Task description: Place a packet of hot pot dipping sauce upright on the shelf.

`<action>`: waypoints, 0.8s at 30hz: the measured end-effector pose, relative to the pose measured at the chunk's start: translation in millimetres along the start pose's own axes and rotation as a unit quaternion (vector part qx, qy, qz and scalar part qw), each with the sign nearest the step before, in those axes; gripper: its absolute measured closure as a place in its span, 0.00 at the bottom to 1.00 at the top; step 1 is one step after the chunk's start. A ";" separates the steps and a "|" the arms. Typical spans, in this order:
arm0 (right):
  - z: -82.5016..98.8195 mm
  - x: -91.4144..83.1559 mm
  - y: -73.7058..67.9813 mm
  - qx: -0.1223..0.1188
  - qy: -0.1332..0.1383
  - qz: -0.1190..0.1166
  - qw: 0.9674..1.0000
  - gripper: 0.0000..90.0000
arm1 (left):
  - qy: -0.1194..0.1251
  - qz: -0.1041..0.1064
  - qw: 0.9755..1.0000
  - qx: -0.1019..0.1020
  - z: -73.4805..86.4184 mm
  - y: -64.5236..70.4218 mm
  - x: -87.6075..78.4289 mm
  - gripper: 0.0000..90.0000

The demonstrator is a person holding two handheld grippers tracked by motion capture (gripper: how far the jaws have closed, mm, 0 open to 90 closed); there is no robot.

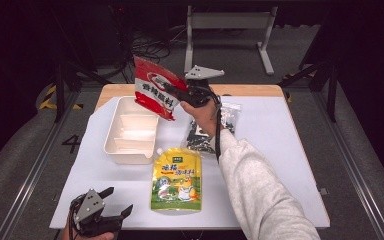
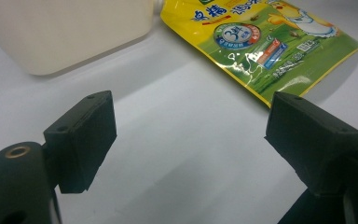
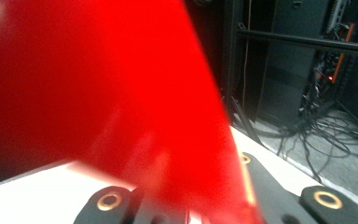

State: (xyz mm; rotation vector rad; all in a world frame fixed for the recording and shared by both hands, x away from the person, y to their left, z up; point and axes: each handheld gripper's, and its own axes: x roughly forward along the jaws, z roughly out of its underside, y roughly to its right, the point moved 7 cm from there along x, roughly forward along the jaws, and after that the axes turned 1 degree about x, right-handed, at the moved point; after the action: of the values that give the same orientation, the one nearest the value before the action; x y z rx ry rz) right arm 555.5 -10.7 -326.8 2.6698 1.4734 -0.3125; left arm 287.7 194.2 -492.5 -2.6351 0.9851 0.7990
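Observation:
A red and white snack bag point(image 1: 155, 89) hangs in the air above the right rim of the cream tray point(image 1: 114, 141), with my right gripper point(image 1: 176, 92) shut on its right edge. The same red bag point(image 3: 98, 88) looms blurred just past that gripper's jaws in the right gripper view. A yellow and green spouted pouch point(image 1: 176, 180) lies flat on the white table, in front of the tray. My left gripper point(image 1: 117, 202) rests at the table's front left edge, open, nothing between its fingers point(image 2: 86, 140); the pouch point(image 2: 261, 42) lies ahead of it to the right.
A clear packet with dark contents point(image 1: 205, 132) lies right of the tray, partly under the right forearm. The tray point(image 2: 60, 32) has inner dividers and holds nothing. A metal stand point(image 1: 227, 30) and cables sit on the floor beyond the table.

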 end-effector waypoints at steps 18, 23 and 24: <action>0.9 54.9 1.7 -0.024 -0.009 -0.006 1.000 0.99 | -0.004 0.007 1.000 -0.012 7.9 2.3 -4.3 0.19; 4.8 64.0 2.0 -0.029 -0.011 -0.003 1.000 0.99 | -0.003 0.003 1.000 -0.014 9.7 2.8 -8.4 0.18; 6.2 65.5 1.8 -0.026 -0.011 -0.006 1.000 0.99 | -0.003 0.002 1.000 -0.016 10.2 2.8 -8.8 0.18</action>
State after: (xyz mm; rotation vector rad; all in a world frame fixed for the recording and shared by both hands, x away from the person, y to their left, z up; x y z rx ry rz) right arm 590.1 41.6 -346.9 2.6097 1.4706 -0.3007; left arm 276.1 200.6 -496.0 -2.6573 0.9858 0.8293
